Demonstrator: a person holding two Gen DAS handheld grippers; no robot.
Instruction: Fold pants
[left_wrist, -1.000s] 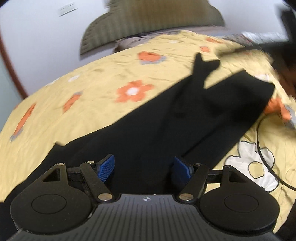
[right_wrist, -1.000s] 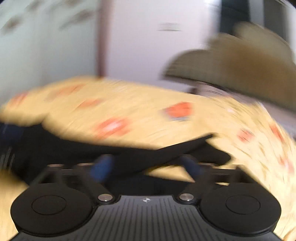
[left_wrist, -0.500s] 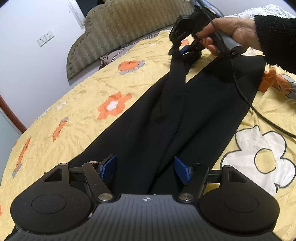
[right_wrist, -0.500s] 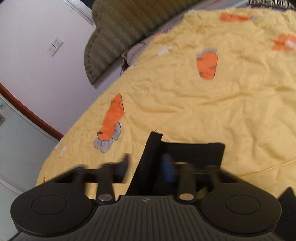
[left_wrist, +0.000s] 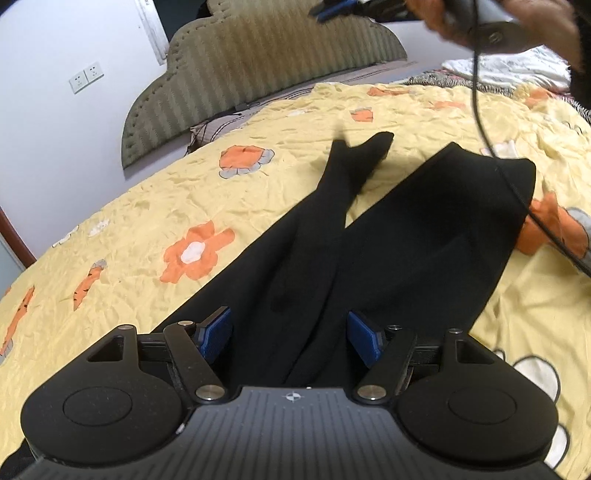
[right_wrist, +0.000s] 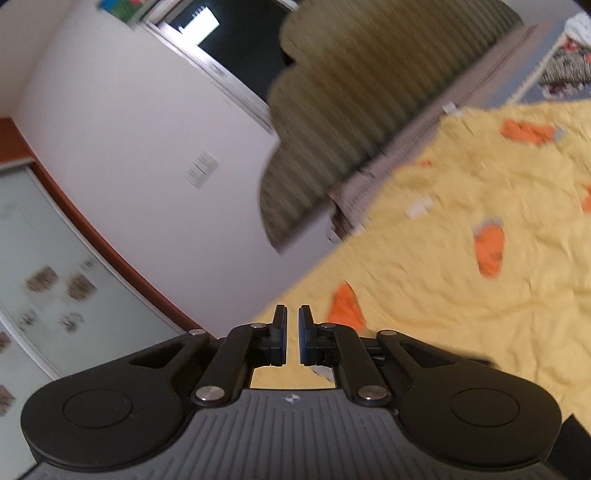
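Black pants (left_wrist: 369, 251) lie spread on the yellow flowered bedspread (left_wrist: 147, 221), their two legs running away from me, the left leg narrow and twisted at its far end. My left gripper (left_wrist: 291, 336) is open, its blue pads either side of the near pants fabric, just above it. My right gripper (right_wrist: 291, 336) is nearly shut with a thin gap and holds nothing; it is lifted above the bed and tilted. It also shows in the left wrist view (left_wrist: 343, 7), high at the top. The pants are not in the right wrist view.
A padded olive headboard (left_wrist: 266, 66) stands at the far edge of the bed against a white wall. A black cable (left_wrist: 491, 147) hangs from the right gripper across the right pants leg. Other bedding (left_wrist: 502, 70) lies at the far right.
My right gripper has let go of the far end of the left pants leg and risen away from the bed; that leg end now lies on the bedspread. My left gripper stays open in place.
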